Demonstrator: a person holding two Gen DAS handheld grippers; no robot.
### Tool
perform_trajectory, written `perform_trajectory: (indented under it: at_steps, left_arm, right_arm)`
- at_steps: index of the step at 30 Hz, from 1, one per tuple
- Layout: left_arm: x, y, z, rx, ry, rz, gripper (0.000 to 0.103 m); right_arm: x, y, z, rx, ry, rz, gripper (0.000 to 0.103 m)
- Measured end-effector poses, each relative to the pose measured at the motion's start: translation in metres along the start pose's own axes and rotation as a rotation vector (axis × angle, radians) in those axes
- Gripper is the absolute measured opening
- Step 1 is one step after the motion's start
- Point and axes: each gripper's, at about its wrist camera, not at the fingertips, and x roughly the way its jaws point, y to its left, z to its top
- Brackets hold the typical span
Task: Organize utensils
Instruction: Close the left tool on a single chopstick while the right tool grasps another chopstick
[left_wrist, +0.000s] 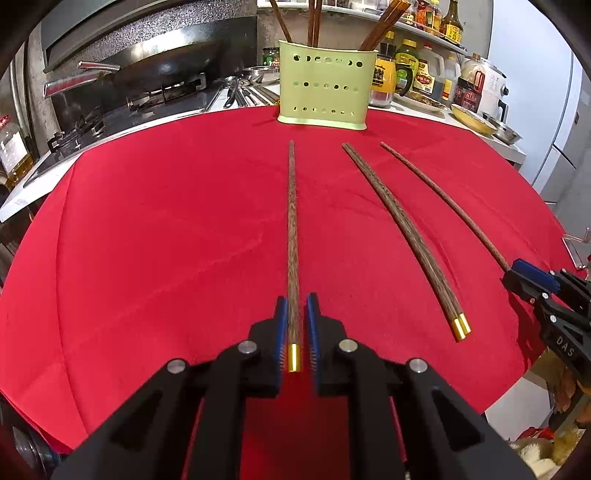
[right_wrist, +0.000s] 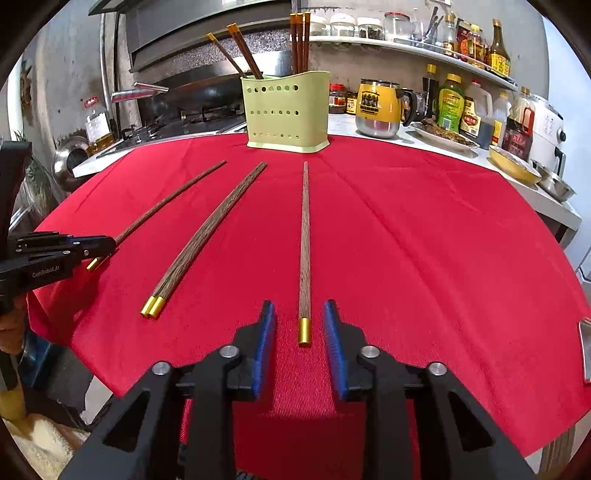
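A pale green perforated holder (left_wrist: 325, 92) (right_wrist: 288, 110) stands at the far edge of the red cloth (left_wrist: 166, 221), with several chopsticks upright in it. Three lots of brown, gold-capped chopsticks lie on the cloth. My left gripper (left_wrist: 297, 297) is shut on the left chopstick (left_wrist: 292, 221) near its gold cap; in the right wrist view that gripper (right_wrist: 110, 244) shows at the left edge. A pair (left_wrist: 399, 225) (right_wrist: 207, 236) lies in the middle. My right gripper (right_wrist: 299, 303) is open, with the cap of the right chopstick (right_wrist: 305, 240) lying between its pads, untouched on both sides.
Behind the cloth on the left is a stove with a wok (left_wrist: 162, 70). Sauce bottles, a yellow jar (right_wrist: 376, 107), a yellow bowl (right_wrist: 515, 166) and metal bowls crowd the counter at the back right. The cloth's near edge hangs just under both grippers.
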Motion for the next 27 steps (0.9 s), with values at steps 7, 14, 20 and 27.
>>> perform_trajectory:
  at_steps: [7, 14, 20, 27]
  left_arm:
    - [-0.004, 0.002, -0.004, -0.002, 0.0, -0.02, 0.013]
    - [-0.004, -0.01, -0.009, 0.069, -0.01, 0.023, 0.025]
    - [-0.005, -0.011, -0.009, 0.097, 0.005, 0.096, 0.007]
    - [-0.013, -0.01, -0.017, 0.094, 0.022, 0.108, 0.007]
  right_arm:
    - [-0.002, -0.002, -0.001, 0.026, 0.001, -0.007, 0.007]
    - [-0.002, -0.003, 0.001, 0.037, -0.005, -0.002, 0.007]
    - [-0.001, -0.003, -0.001, 0.036, 0.0, 0.001, 0.007]
    - [-0.001, -0.001, -0.001, 0.026, -0.002, -0.004, 0.008]
